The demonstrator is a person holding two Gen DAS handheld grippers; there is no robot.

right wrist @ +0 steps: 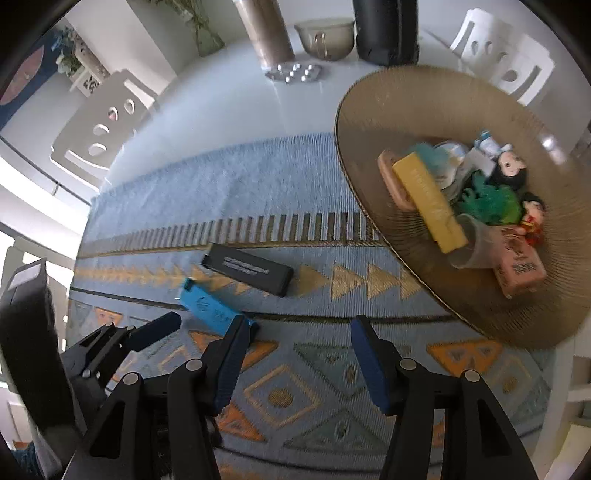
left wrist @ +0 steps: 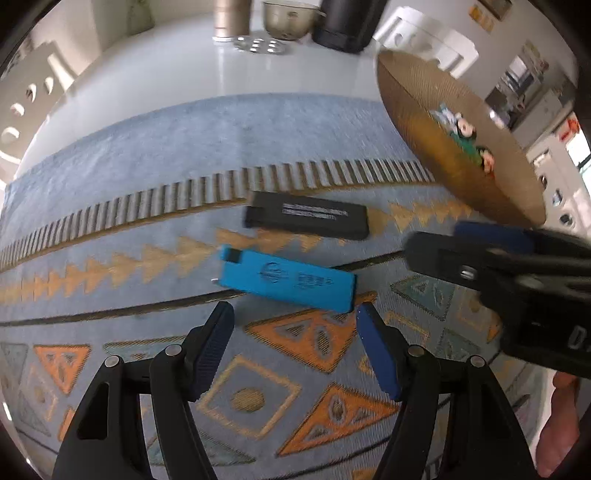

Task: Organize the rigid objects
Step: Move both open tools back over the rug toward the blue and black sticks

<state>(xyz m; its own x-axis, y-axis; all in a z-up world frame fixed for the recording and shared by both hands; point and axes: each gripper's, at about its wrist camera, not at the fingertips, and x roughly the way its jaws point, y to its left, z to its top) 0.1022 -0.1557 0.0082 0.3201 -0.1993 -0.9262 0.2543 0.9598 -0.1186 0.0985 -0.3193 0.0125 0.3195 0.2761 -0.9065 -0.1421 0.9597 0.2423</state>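
A blue flat box [left wrist: 288,282] lies on the patterned mat just ahead of my open, empty left gripper [left wrist: 295,314]. A black flat box [left wrist: 306,219] lies just beyond it. Both show in the right wrist view, blue [right wrist: 212,310] and black [right wrist: 247,269]. My right gripper [right wrist: 299,325] is open and empty above the mat, right of the boxes; it also shows in the left wrist view [left wrist: 436,254]. A brown woven bowl [right wrist: 369,110] at the right holds a yellow box [right wrist: 428,201], a pink box [right wrist: 521,266], dolls and other small items.
The mat [right wrist: 221,184] covers a white table [right wrist: 221,96]. At the far edge stand a cylinder [right wrist: 266,33], a glass bowl [right wrist: 325,37], a black container [right wrist: 384,29] and a small metal tray [right wrist: 295,72]. White chairs [right wrist: 103,125] surround the table.
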